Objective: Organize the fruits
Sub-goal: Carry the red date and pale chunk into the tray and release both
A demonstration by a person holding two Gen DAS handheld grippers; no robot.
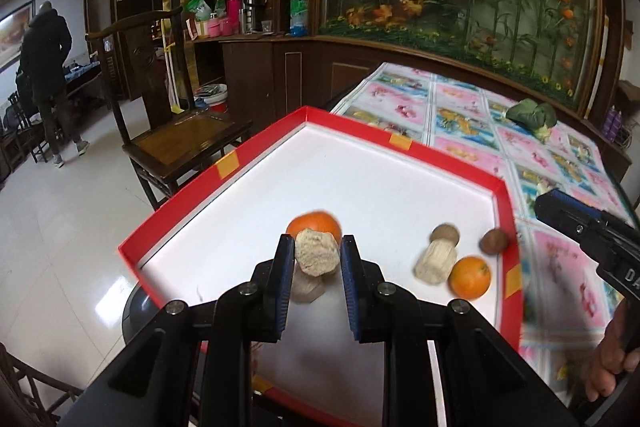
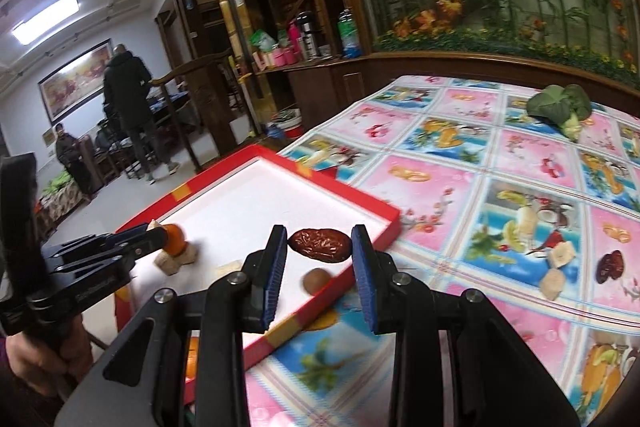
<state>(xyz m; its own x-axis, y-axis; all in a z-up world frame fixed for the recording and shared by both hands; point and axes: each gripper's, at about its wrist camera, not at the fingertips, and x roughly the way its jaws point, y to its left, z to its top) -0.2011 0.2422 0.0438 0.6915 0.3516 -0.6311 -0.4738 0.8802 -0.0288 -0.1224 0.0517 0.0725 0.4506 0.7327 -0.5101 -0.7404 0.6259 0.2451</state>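
Note:
A red tray [image 1: 224, 167] with a white floor lies at the table's corner. My left gripper [image 1: 316, 255] is shut on a beige lump [image 1: 316, 253] just above the tray floor, and an orange [image 1: 316, 221] sits right behind it. To the right in the tray lie a brown-capped mushroom [image 1: 436, 259], a second orange [image 1: 470, 277] and a brown nut [image 1: 494, 241]. My right gripper [image 2: 320, 241] is shut on a wrinkled dark red date [image 2: 320, 245] over the tray's [image 2: 360, 201] near corner, above the nut [image 2: 316, 279]. The left gripper [image 2: 158, 233] shows at the left.
A flowered cloth [image 2: 460, 155] covers the table. A green leafy vegetable [image 2: 560, 105] lies at its far side. Another date [image 2: 610, 267] and beige pieces [image 2: 554, 283] seem to lie on the cloth at right. A wooden chair [image 1: 180, 131] stands beyond the tray, and a person [image 1: 44, 67] stands far off.

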